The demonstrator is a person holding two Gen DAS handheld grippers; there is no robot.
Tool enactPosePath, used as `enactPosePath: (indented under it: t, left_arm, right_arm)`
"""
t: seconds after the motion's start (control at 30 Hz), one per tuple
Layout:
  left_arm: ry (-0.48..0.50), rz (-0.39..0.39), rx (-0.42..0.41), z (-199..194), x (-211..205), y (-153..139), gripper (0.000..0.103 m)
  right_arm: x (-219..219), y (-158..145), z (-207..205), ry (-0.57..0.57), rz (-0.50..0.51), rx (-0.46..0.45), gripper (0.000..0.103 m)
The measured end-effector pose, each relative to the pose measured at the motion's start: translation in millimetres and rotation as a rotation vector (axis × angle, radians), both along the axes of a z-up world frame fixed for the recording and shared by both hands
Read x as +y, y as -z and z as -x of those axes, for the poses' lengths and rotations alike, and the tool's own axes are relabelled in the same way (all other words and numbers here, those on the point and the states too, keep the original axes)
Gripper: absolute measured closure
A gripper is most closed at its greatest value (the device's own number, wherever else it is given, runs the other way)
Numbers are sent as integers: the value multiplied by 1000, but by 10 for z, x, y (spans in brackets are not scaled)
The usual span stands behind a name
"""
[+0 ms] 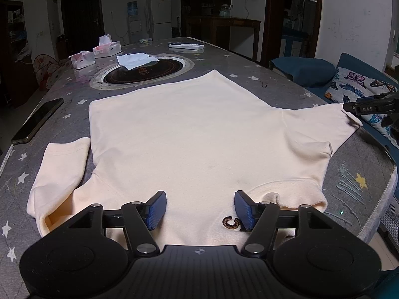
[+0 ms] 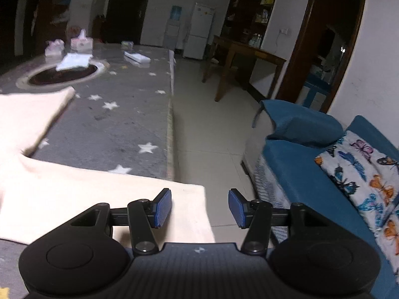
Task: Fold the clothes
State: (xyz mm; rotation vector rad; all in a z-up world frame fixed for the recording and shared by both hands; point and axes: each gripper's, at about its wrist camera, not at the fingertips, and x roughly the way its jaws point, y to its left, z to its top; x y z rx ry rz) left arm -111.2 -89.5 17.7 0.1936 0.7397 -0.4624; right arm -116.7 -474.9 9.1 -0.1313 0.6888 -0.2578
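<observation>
A cream sweatshirt lies spread flat across the middle of the left wrist frame, on a grey star-printed table, its hem toward the top of the frame and its collar at the bottom. One sleeve folds down at lower left; the other sleeve stretches toward the right edge. The left gripper hovers over the collar area at bottom centre, its blue pads set well apart with only flat cloth beneath and nothing clamped; a brown embroidered mark shows just beside the right-hand pad. At the right edge of that frame, the black tip of the right gripper sits at the sleeve cuff.

In the right wrist view, the right gripper hangs at bottom centre over the cuff end of the sleeve, which fills the lower left. Its pads stand about half apart and hold nothing; the cuff edge lies below the gap. A blue sofa with a butterfly cushion occupies the right side. On the table's far end, upper left, lie a white cloth on a dark round inset, tissue boxes and a phone
</observation>
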Motion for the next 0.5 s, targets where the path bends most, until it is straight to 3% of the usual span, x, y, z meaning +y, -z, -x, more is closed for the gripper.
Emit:
enactPosePath:
  t: [0.23,0.5]
  left_arm:
    - [-13,4,6,-19,20,-17,38]
    - [-116,35,-25,-188,270,-165,39]
  right_arm:
    - [241,41,-9,-112,-72,18,51]
    - [635,-101,-60,-240,-106,-5,47]
